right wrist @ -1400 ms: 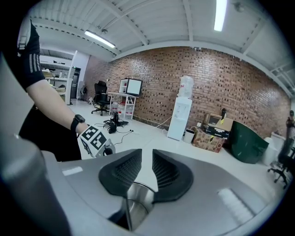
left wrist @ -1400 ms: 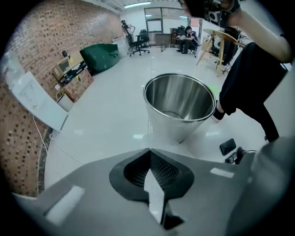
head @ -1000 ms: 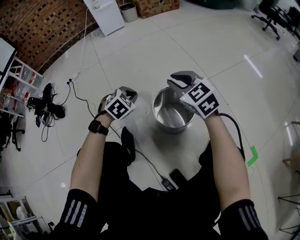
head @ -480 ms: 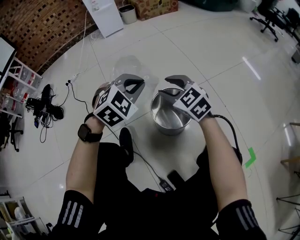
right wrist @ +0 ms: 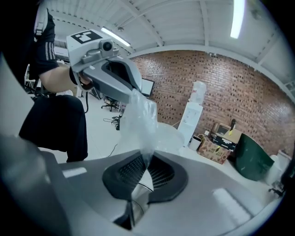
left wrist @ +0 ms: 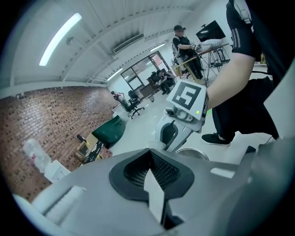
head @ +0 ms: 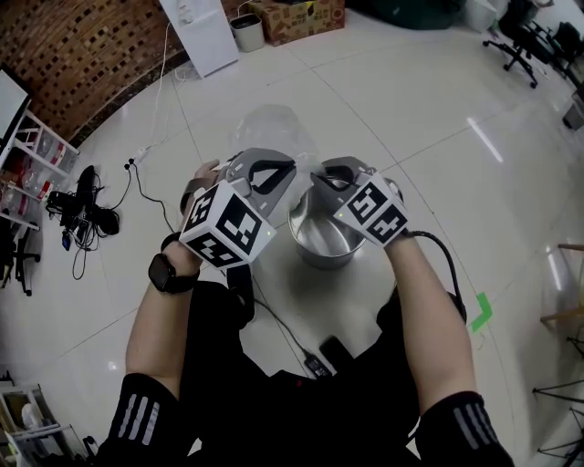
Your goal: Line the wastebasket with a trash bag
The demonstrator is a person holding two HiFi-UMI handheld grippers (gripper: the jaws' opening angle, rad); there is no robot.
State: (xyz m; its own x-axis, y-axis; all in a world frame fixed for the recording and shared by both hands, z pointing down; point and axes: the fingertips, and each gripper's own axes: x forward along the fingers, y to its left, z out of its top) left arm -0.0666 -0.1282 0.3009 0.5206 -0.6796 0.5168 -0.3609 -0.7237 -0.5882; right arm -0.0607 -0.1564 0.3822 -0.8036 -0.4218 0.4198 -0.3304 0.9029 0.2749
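Note:
A steel wastebasket stands on the floor in front of the person's feet; its rim also shows in the left gripper view. Above it hangs a clear trash bag, bunched between both grippers. My left gripper is shut on one part of the film. My right gripper is close beside it, tips nearly facing, and its jaws have just been closing on the bag. In the right gripper view the bag runs up from the pinched jaws of my right gripper to the left gripper.
Cables trail over the white tile floor at the left, and one runs to a black device by the person's legs. A white cabinet, a small bin and a cardboard box stand at the back. Green tape marks the floor at the right.
The left gripper has risen and swung toward the right one, lifting the clear bag into view. The right jaws opened wide and then shut on the bag.

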